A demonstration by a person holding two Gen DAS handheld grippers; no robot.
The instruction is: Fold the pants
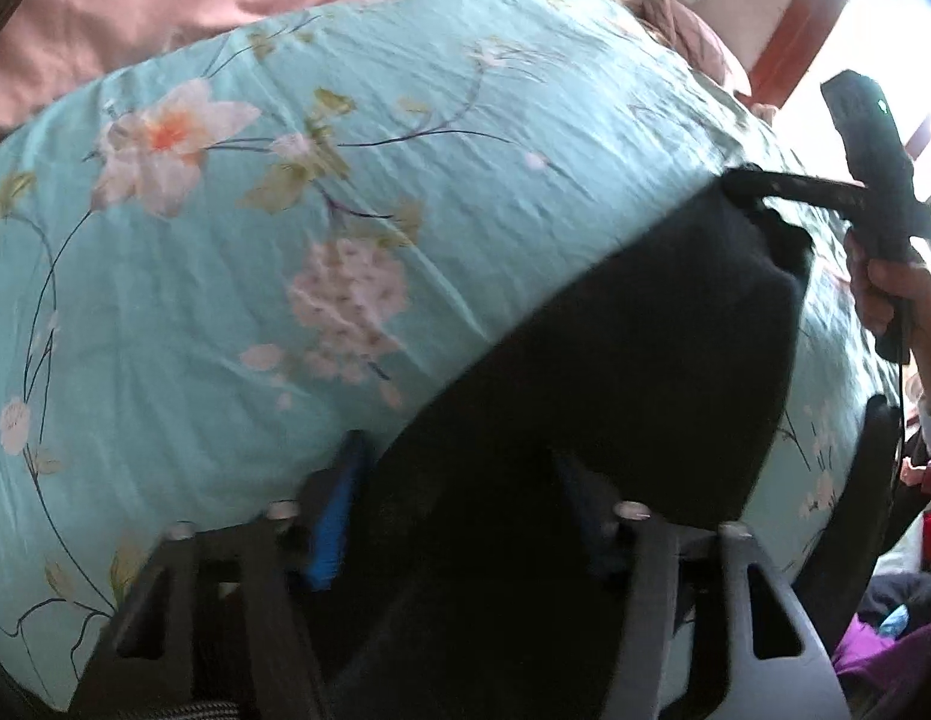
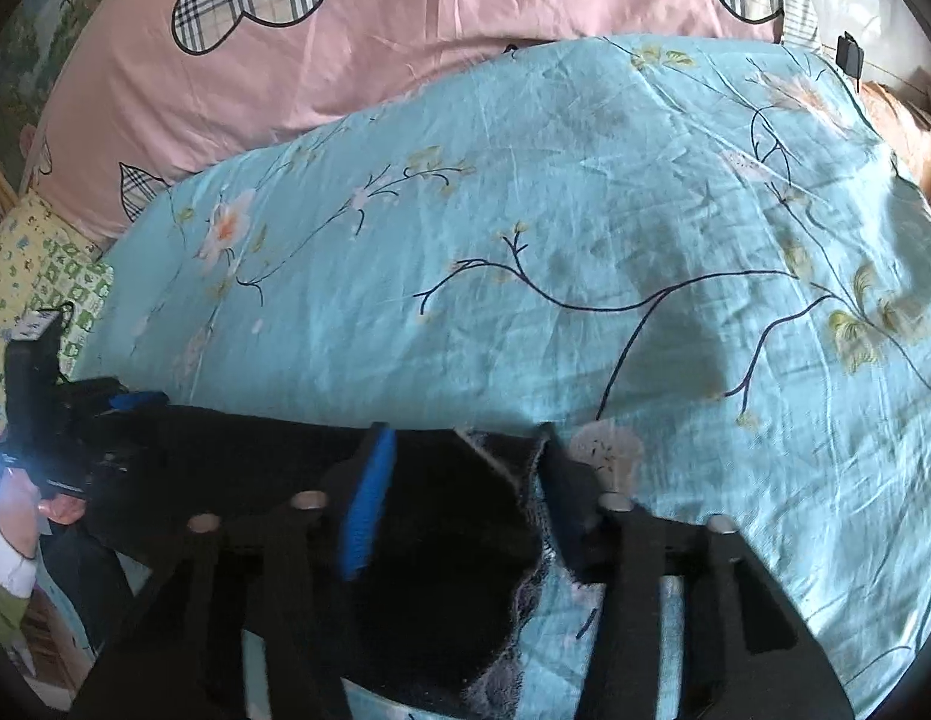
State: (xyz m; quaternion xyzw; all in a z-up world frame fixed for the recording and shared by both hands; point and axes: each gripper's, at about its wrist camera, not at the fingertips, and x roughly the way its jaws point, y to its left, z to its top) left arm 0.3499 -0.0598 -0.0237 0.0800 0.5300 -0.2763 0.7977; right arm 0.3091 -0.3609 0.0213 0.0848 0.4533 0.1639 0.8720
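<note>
Soft daylight, motion blur, fisheye-warped edges

Teal floral bedspread covers the bed; pink quilt behind; daylight at right.

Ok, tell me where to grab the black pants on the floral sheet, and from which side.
Grip the black pants along the far edge that lies on the teal floral sheet, one gripper near each end. Come down from above: the cloth lies flat and limp, so only a pinched edge lifts cleanly. That is my judgement.

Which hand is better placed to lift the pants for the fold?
Probably right: the right claw pinches a pants corner between both pads; the left claw only straddles the edge, grip unclear.
</note>
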